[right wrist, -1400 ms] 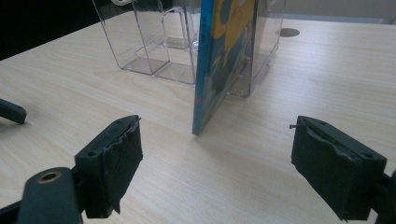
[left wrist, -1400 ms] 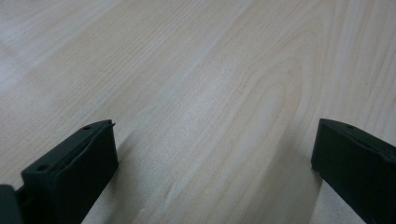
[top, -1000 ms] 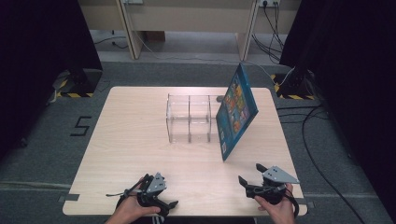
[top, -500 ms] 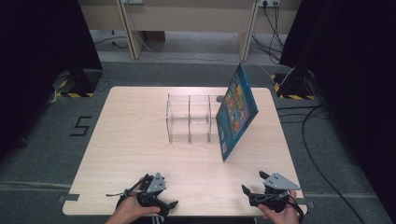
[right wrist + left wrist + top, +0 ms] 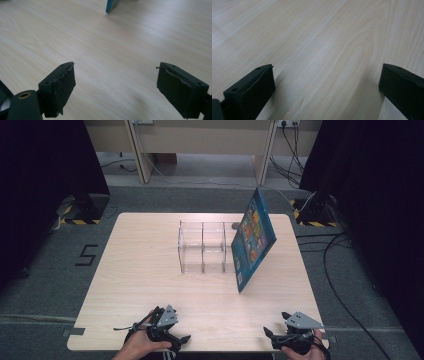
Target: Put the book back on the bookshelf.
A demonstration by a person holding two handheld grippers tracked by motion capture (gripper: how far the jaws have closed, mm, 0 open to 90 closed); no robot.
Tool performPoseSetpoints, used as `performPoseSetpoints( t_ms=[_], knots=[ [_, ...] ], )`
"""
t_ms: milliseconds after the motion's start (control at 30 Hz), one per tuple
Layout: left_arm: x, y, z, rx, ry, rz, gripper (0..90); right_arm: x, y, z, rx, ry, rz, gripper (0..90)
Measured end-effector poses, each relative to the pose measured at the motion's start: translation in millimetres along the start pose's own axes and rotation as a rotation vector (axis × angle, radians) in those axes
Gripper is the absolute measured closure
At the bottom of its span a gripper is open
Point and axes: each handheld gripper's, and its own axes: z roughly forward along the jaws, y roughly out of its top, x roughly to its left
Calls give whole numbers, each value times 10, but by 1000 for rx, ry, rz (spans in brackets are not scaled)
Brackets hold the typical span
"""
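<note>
Blue book (image 5: 254,237) leans on clear organizer (image 5: 205,246), print unreadable.

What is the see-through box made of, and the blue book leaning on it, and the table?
The see-through box looks like clear hard plastic, maybe acrylic: the table shows through its walls. The blue book seems glossy printed card or paper, thin and stiff. The table looks like pale wood or a wood-look laminate, with visible grain lines.

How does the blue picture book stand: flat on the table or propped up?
Propped up: the blue picture book stands on its lower edge, tilted against the clear plastic compartment box.
</note>
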Motion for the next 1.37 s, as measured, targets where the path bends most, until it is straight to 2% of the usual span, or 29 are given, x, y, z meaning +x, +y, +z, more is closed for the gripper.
performPoseSetpoints(
  t_ms=[500, 767, 833, 1367],
  knots=[
    [0, -1, 0, -1, -1, 0, 0, 19, -90, 10, 62, 20, 0, 159],
    [1, 1, 1, 0, -1, 1, 0, 42, -139, 72, 149, 28, -10, 152],
    [1, 2, 2, 1, -2, 2, 0, 50, -138, 78, 149, 28, -24, 156],
    [1, 2, 2, 0, -3, 3, 0, 53, -149, 84, 137, 24, -18, 152]
  ],
)
